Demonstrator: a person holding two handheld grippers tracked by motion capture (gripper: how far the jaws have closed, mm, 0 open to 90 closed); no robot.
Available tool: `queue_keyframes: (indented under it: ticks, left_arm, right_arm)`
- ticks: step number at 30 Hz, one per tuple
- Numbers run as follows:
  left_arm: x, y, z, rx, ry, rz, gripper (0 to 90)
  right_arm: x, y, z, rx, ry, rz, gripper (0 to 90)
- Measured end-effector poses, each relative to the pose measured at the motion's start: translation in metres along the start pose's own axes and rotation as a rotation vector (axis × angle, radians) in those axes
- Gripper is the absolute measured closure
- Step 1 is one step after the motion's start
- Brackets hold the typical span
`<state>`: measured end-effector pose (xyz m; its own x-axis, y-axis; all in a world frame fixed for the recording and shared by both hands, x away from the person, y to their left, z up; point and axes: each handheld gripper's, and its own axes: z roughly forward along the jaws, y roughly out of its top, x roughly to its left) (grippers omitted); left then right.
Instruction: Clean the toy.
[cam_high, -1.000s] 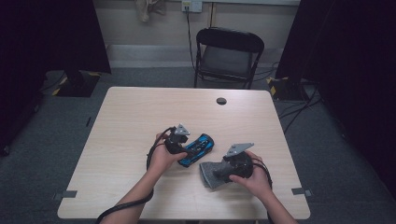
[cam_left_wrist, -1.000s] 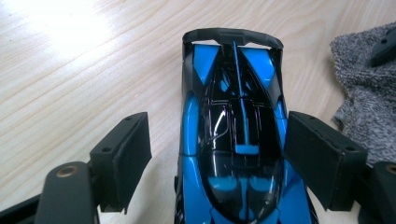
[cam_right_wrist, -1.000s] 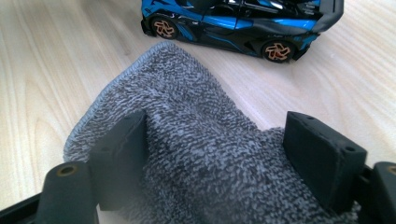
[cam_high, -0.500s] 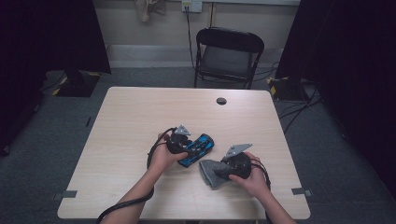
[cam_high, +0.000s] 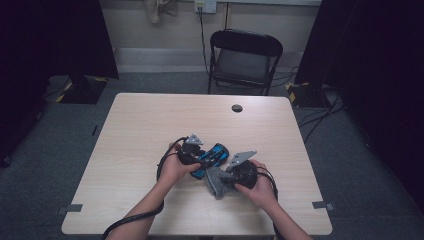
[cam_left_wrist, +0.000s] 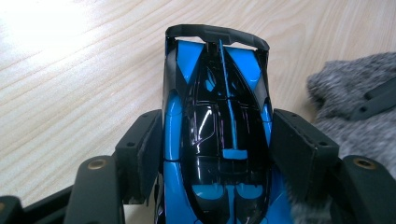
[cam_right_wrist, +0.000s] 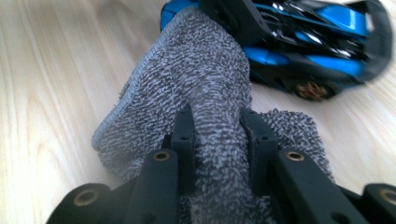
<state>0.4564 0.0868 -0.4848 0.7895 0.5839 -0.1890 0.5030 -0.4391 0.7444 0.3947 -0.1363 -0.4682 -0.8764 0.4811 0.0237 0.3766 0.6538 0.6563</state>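
Lower middle of the high view: both hands work side by side on the table (cam_high: 150, 125), near its front edge.
Left gripper (cam_high: 196, 156): clamped on the car (cam_high: 212, 156); its pads (cam_left_wrist: 142, 147) press the car's two flanks in the left gripper view. The jaws closed in over the last second and have now stopped on the car.
Right gripper (cam_high: 226, 180): pinched tight on a fold of the cloth (cam_high: 216, 181); its jaws have just been closing, with the cloth between them. In the right gripper view the pads (cam_right_wrist: 186, 135) squeeze a raised ridge of the grey pile.
Car: blue and black toy racer, lying on the table, at the centre of the left gripper view (cam_left_wrist: 217, 135) with its black rear wing towards the top of the frame.
Cloth: grey terry, bunched just right of the car; in the right gripper view (cam_right_wrist: 196, 70) its upper end lies against the car (cam_right_wrist: 299, 42) at the upper right of the frame.
Left hand (cam_high: 172, 167): wrapped round the left gripper's body.
Right hand (cam_high: 257, 187): wrapped round the right gripper's body.
Behind the table: a black folding chair (cam_high: 244, 60) at the top centre of the high view.
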Motion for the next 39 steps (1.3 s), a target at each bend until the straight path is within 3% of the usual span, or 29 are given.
queue_keyframes:
  ticks: [3,9,22,39]
  left_arm:
    - [-0.001,0.0,-0.001,0.012,0.006,0.009,35.7]
    - [0.0,-0.002,-0.001,-0.008,-0.001,0.002,35.8]
    - [-0.001,-0.003,-0.001,-0.016,0.006,0.01,35.8]
    - [-0.001,-0.004,-0.002,-0.016,0.008,0.015,35.9]
  right_arm:
    - [-0.002,0.006,0.007,0.006,-0.012,-0.008,70.7]
    - [-0.01,0.011,0.013,0.011,-0.034,0.013,70.8]
    - [-0.015,0.013,0.012,0.026,-0.067,0.015,70.8]
    - [-0.035,0.008,0.008,0.025,-0.112,0.073,70.9]
